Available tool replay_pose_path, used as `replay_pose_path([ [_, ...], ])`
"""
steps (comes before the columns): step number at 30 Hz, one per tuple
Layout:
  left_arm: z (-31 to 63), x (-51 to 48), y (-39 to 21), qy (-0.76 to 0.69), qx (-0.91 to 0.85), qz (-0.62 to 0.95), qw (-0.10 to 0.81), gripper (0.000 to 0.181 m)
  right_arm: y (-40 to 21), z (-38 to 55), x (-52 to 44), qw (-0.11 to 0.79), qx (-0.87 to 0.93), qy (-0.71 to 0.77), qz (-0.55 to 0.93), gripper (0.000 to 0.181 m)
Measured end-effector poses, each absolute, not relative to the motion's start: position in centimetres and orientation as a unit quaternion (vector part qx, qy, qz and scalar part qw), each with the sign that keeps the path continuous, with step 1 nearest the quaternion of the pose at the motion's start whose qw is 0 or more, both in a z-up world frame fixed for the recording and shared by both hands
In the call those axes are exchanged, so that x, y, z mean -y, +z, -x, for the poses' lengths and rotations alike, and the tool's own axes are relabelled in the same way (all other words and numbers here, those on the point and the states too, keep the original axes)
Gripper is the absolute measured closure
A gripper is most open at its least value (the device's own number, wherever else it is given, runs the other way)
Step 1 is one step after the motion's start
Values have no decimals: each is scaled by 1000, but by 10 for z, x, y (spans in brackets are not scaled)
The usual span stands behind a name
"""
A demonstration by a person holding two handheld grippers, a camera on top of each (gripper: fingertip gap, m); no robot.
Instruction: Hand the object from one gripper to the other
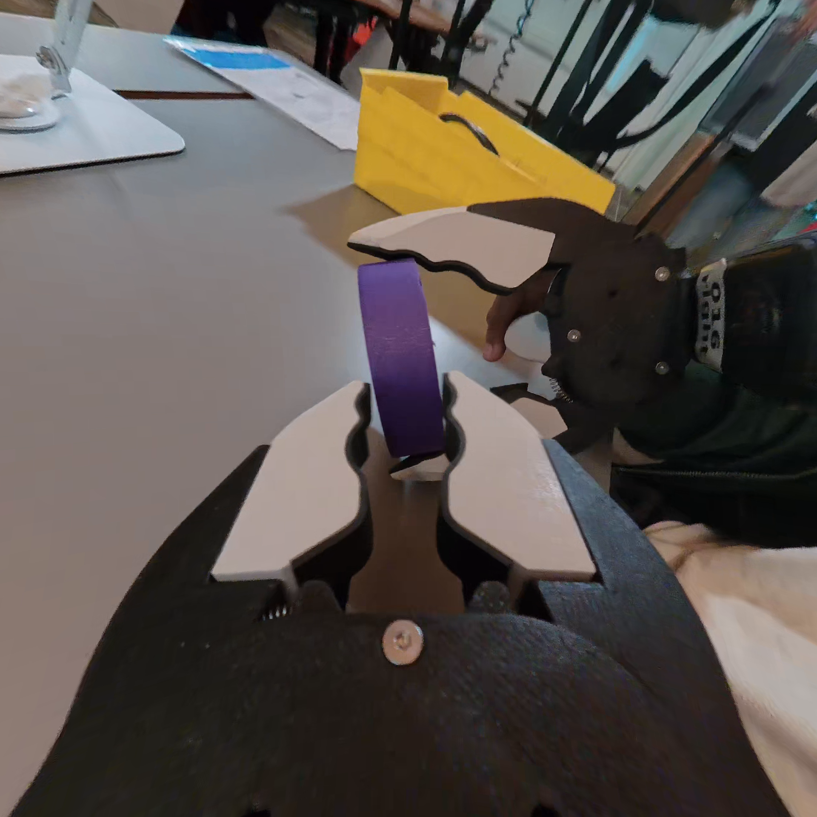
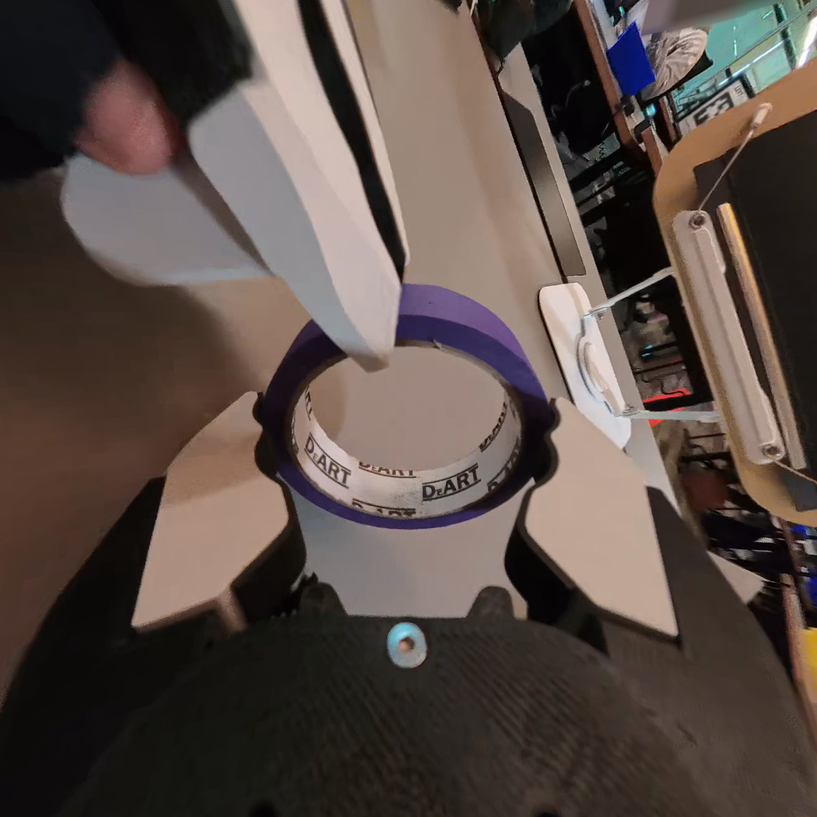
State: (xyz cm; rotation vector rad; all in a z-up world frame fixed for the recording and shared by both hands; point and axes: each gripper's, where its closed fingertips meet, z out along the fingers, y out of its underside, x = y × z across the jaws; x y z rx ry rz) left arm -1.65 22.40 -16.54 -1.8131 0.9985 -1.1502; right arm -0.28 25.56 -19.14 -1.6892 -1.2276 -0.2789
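A purple tape roll [image 1: 398, 353] is held in the air above the grey table [image 1: 177, 309], edge-on in the left wrist view. My left gripper [image 1: 406, 384] is shut on it, its tips against the two flat sides of the roll's lower part. My right gripper [image 1: 373, 358] reaches in from the right with one finger on top of the roll and one beneath. In the right wrist view the right gripper [image 2: 404, 406] is shut across the outer rim of the tape roll [image 2: 464, 327]. A left finger [image 2: 309, 243] comes down over the roll's far rim.
A yellow folded cardboard piece [image 1: 442, 150] stands at the table's far edge. A white base plate with a clear stand [image 1: 88, 128] sits far left and also shows in the right wrist view [image 2: 570, 318]. A paper sheet [image 1: 274, 84] lies behind. A hand [image 1: 499, 327] grips the right gripper. The tips of both grippers are at nearly the same place. The right tips stand about 25 cm off the yellow folded cardboard piece [image 1: 442, 150].
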Motion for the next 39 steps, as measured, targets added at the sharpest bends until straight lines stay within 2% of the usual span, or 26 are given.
replay_pose_path([
  [9,17,-223,-167,-457,-375,728,349,151,-190,3,-257,500,509,-149,685,64],
  [12,20,-225,-156,-476,-357,718,361,151,-176,7,-255,537,498,-138,667,63],
  [14,26,-232,-147,-494,-331,711,375,152,-162,7,-256,576,486,-132,644,56],
  [18,44,-246,-131,-564,-262,685,379,152,-140,2,-258,627,426,-50,650,41],
  [20,49,-249,-126,-599,-240,666,373,152,-134,0,-257,638,382,47,667,43],
  [22,52,-253,-127,-608,-232,662,372,153,-126,-1,-254,634,327,178,678,53],
  [25,52,-252,-122,-627,-229,647,369,153,-100,-6,-244,605,224,409,646,83],
  [28,52,-245,-111,-668,-230,609,361,153,-93,-16,-243,542,157,541,624,100],
  [33,54,-242,-101,-704,-215,580,350,153,-101,-5,-230,457,181,614,618,125],
  [35,56,-242,-98,-713,-208,571,348,153,-107,5,-223,434,204,618,623,129],
  [38,57,-241,-95,-728,-198,560,343,153,-122,17,-215,409,245,597,646,151],
  [39,58,-241,-93,-732,-193,556,342,153,-123,19,-214,409,250,591,649,153],
])
